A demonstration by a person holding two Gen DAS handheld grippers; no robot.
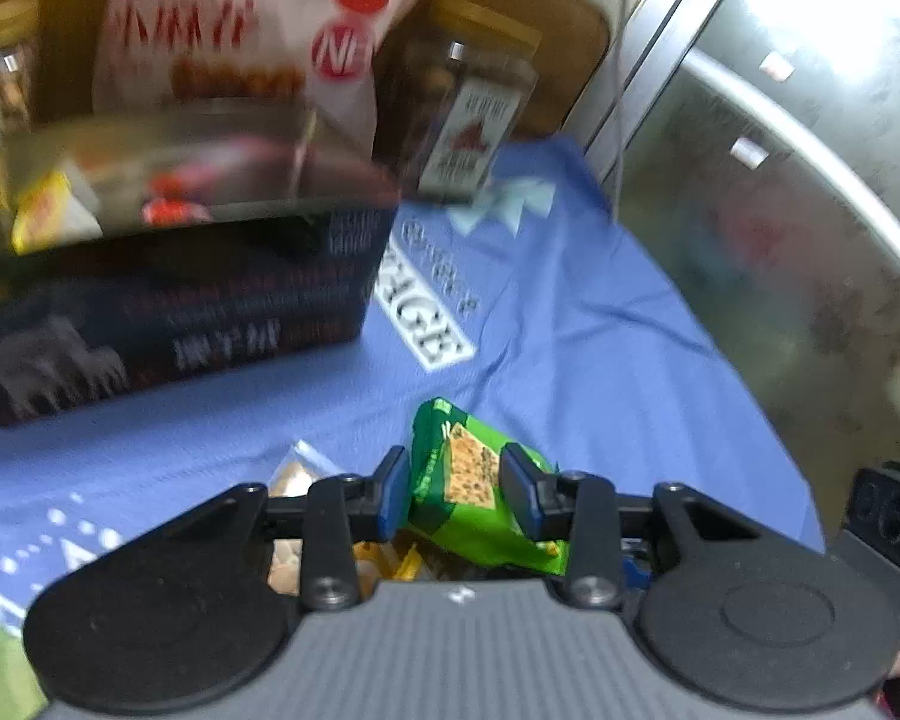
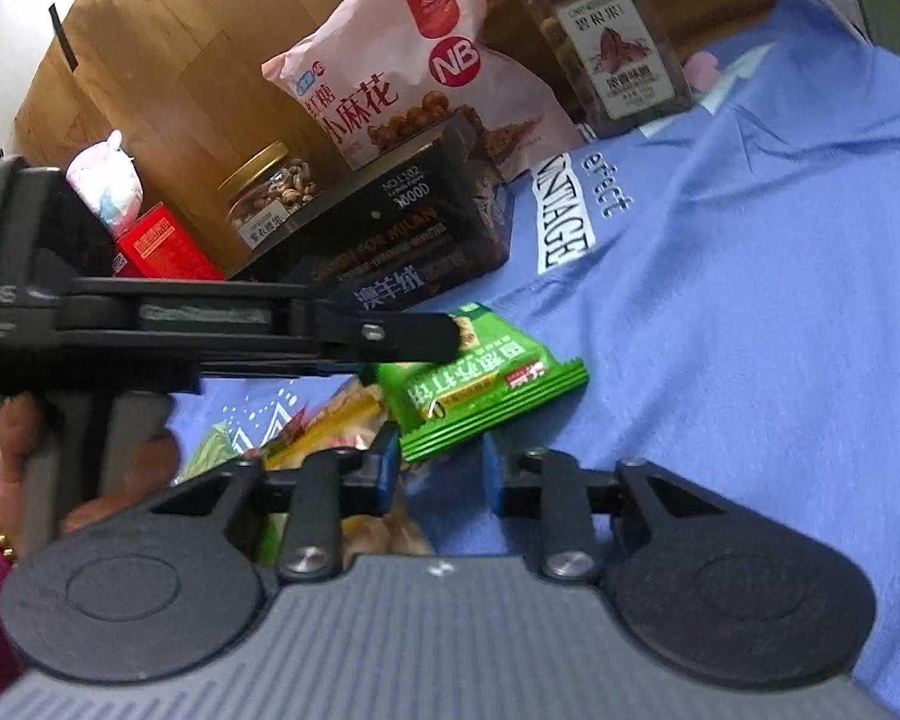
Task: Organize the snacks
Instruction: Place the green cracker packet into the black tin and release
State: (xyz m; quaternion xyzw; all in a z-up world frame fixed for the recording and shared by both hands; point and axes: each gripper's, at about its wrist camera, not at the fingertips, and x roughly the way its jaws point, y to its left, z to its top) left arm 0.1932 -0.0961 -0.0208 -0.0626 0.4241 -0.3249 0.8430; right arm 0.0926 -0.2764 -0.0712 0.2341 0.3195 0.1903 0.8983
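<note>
My left gripper (image 1: 455, 489) is shut on a green cracker packet (image 1: 474, 498) and holds it above the blue cloth (image 1: 600, 330). The right wrist view shows the same packet (image 2: 480, 396) held by the left gripper's fingers (image 2: 414, 333) from the side. My right gripper (image 2: 441, 471) is open and empty, just below that packet. A black box (image 1: 168, 312) with open top stands ahead at the left; it also shows in the right wrist view (image 2: 402, 228). More small snack packets (image 2: 330, 414) lie on the cloth under both grippers.
A pink snack bag (image 2: 402, 66), a nut jar with a red label picture (image 2: 618, 48), a smaller nut jar (image 2: 270, 192) and a red box (image 2: 162, 246) stand behind the black box against a wooden board (image 2: 168, 48). A metal wall (image 1: 780, 210) rises on the right.
</note>
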